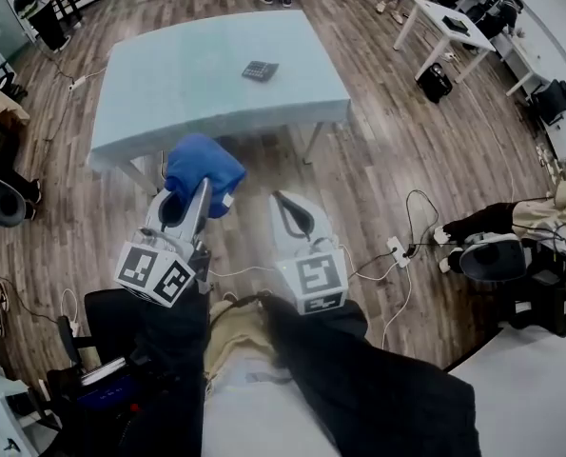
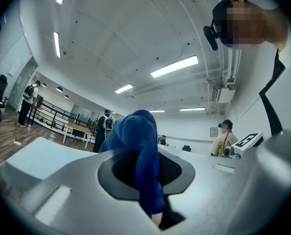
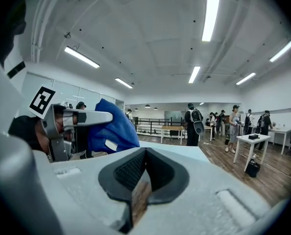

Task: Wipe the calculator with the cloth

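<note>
The dark calculator lies on the pale blue table far ahead of me, a good way from both grippers. My left gripper is held in front of my body, well short of the table's near edge. It is shut on a bunched blue cloth. In the left gripper view the cloth hangs between the jaws of that gripper. My right gripper is beside it, shut with nothing in it. The right gripper view shows its jaws closed together and the cloth off to the left.
Wooden floor lies between me and the table. Cables and a power strip lie on the floor at my right. White desks stand at the back right, chairs at the left. People stand farther back in the room.
</note>
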Motion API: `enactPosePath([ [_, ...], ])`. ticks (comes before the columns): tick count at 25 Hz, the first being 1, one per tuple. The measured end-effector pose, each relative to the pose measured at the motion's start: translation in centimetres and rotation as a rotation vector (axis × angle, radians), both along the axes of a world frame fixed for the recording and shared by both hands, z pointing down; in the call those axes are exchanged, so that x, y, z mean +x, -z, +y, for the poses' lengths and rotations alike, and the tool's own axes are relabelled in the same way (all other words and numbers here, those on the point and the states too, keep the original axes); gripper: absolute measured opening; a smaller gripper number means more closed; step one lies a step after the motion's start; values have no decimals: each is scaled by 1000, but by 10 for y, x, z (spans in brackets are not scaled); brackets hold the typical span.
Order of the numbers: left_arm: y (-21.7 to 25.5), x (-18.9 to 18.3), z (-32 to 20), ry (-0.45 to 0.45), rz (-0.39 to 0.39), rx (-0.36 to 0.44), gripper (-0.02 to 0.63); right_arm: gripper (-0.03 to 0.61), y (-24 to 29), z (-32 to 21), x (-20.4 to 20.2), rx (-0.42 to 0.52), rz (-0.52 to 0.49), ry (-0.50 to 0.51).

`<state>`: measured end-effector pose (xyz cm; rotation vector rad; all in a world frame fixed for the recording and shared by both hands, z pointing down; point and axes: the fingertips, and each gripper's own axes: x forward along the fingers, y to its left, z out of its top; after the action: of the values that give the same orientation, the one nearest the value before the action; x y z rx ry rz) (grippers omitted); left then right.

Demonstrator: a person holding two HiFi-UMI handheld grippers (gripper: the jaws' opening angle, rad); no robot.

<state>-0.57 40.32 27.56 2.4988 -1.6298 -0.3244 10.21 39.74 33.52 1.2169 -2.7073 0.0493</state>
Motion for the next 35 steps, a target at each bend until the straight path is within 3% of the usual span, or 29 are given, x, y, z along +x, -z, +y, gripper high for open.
enactPosePath([
  [9, -25, 11, 0, 43, 4, -35, 61, -3, -16, 7, 18, -14, -45, 68],
  [17, -34, 12, -15, 37, -1, -74, 61, -3, -33, -5, 25, -64, -48, 55],
  [27, -34, 12, -99, -36, 11, -41, 61, -2, -31, -73, 45, -50, -1, -66],
  [35, -45, -16, -169, -47, 24, -71, 61, -2, -22, -149, 14, 0, -32, -107],
])
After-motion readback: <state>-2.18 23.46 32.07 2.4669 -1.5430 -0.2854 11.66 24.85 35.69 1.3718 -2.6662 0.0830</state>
